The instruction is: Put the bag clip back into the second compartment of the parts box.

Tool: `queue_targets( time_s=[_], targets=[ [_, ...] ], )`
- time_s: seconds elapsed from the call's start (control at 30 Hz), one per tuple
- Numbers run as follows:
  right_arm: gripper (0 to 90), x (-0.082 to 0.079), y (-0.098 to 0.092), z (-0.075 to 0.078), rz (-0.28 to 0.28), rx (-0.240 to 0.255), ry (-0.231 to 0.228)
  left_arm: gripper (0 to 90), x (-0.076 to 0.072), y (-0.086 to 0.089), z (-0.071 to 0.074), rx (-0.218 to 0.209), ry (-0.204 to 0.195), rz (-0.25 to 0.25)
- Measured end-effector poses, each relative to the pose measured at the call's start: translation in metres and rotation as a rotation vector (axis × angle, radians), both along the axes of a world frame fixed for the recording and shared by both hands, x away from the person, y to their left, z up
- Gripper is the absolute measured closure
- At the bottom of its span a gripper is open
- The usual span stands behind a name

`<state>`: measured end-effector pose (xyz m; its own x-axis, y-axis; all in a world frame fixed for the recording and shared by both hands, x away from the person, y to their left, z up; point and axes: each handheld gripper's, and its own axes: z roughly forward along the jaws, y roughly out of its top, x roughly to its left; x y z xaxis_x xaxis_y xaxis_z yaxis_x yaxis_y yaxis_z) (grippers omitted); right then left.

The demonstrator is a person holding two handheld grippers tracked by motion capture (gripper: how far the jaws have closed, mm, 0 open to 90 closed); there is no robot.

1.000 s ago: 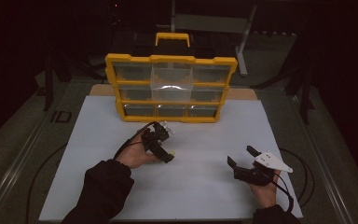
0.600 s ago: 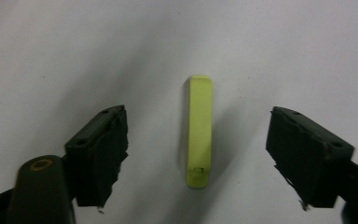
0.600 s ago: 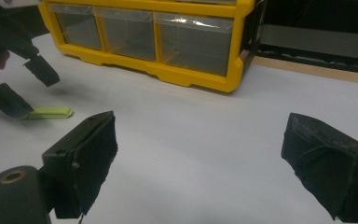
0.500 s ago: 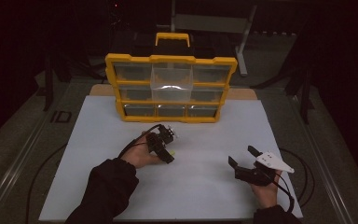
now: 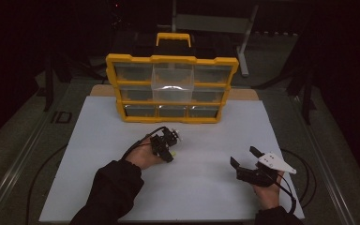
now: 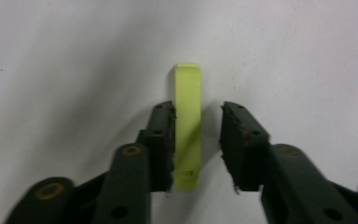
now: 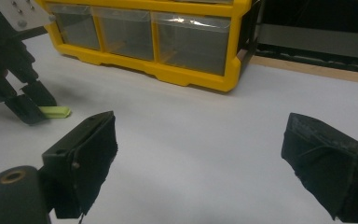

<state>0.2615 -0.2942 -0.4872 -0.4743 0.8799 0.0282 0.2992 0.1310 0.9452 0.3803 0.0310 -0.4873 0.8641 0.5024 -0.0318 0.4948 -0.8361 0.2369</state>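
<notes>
- The white rectangular board [image 5: 206, 187] covers the table top and bears everything else; its bare surface runs from the near edge out to the far side.
- The yellow plastic organiser case with clear drawers [image 5: 172, 89] stands upright at the far middle of the board, its black-and-yellow handle on top and three rows of drawers facing the person. In the right gripper view its bottom row of drawers shows beyond the jaws.
- The right gripper [image 5: 244, 157], black with a grey three-cornered plate on top, is held at the near right of the board, well apart from the case. Its jaws stand wide apart with nothing between them but bare board.
- The left gripper [image 5: 172, 151] is in the near middle of the board, tipped down onto the surface, a dark sleeve behind the hand. Its jaws have just been closing and now straddle the strip: one pad looks to be against the strip's edge, while the other stands off with a gap of white board showing, so the strip is not yet pinched.
- The small flat lime-green plastic strip [image 6: 188, 126] lies flat on the board between those jaws. Its long axis runs along the jaws' own direction, one end pointing away beyond the fingertips, the other back towards the gripper's body.
</notes>
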Motion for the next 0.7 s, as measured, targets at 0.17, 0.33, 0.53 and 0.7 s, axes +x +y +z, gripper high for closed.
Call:
queue_targets(
  time_s=[0.17,0.33,0.53,0.7],
  targets=[
    [10.2,0.0001,-0.0007,-0.0001,-0.001,0.001,0.002,74.7,0.0052,0.0004,-0.0007,0.010,0.020,0.020],
    [10.2,-0.0006,-0.0003,0.0003,-0.001,0.002,-0.001,79.0,0.0060,-0.0019,-0.0003,0.029,0.017,0.021],
    [10.2,-0.0009,0.0001,0.0003,0.008,0.000,-0.005,79.1,0.0040,-0.0020,0.0009,0.034,-0.008,0.014],
    [10.2,-0.0010,0.0006,0.0002,0.008,-0.007,-0.007,79.1,0.0054,0.0038,0.0079,-0.003,-0.024,0.021]
  ],
)
